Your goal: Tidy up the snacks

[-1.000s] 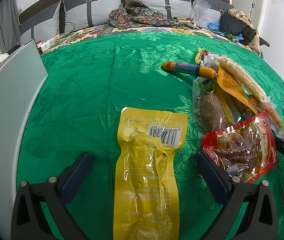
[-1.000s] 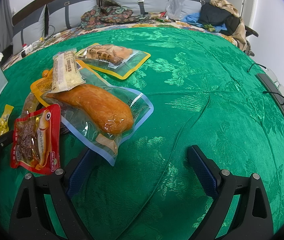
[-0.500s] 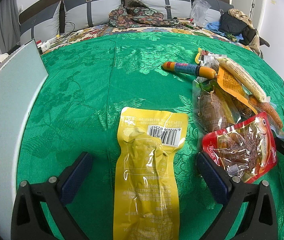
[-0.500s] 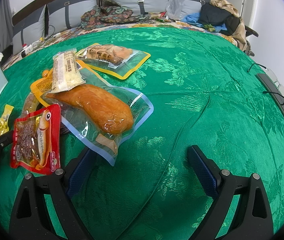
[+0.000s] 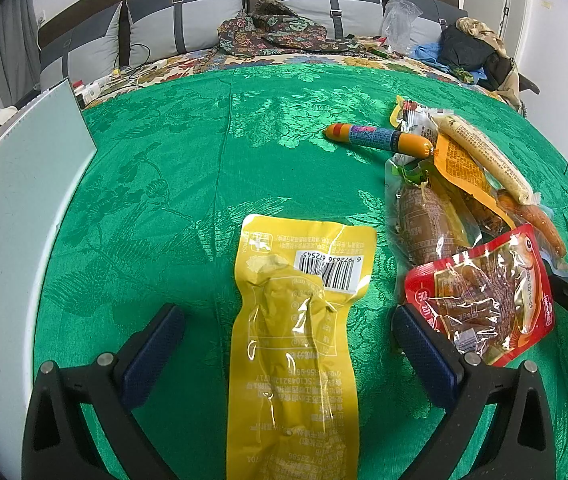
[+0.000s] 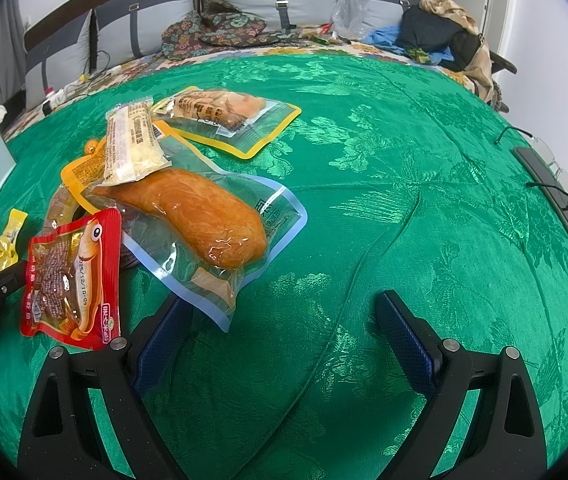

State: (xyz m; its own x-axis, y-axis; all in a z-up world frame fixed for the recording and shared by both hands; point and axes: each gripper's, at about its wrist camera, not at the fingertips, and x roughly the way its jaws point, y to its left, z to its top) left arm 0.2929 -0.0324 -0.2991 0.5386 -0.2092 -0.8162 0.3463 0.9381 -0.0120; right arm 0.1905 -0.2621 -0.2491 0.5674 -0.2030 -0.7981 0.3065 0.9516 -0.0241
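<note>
A long yellow snack pouch (image 5: 300, 340) lies flat on the green cloth between the fingers of my left gripper (image 5: 284, 344), which is open around it without touching. To its right sits a pile: a red fish-snack pouch (image 5: 484, 300), a brown sausage pack (image 5: 424, 224), a pale stick snack (image 5: 480, 158) and a blue-orange sausage (image 5: 380, 138). My right gripper (image 6: 284, 340) stands open over bare cloth, its left finger by the corner of a clear blue-edged pouch with orange meat (image 6: 203, 212). A yellow-edged pouch (image 6: 227, 116) lies further back.
A pale grey board or box wall (image 5: 15, 200) stands along the left edge. Pillows, patterned fabric and clothes (image 5: 275, 32) line the far side. Glasses and a dark flat device (image 6: 552, 184) lie at the right edge of the green cloth (image 6: 424, 160).
</note>
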